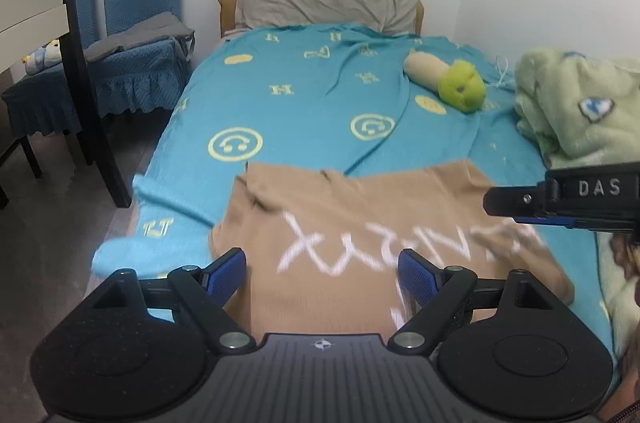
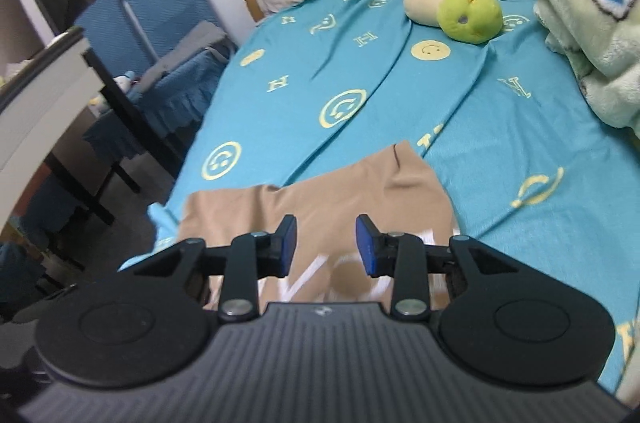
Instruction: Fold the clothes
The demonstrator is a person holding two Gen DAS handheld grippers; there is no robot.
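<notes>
tan sweater [image 1: 360, 223] lying spread on the bed [image 1: 304, 111] near its foot, white lettering up, left gripper [image 1: 322, 273] jaws wide open over it with nothing held, right gripper [image 2: 326, 243] jaws part closed, a clear gap, cloth only below, plush [image 1: 448, 81] further up

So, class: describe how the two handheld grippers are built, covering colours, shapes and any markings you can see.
Both match. The left gripper and right gripper each have a black ribbed body, two round black side discs, black linkage arms with silver pivot bolts, and blue textured pads on the fingers. A small round emblem sits at the body's front edge. In the left wrist view, the right gripper's side carries white letters "DAS".
</notes>
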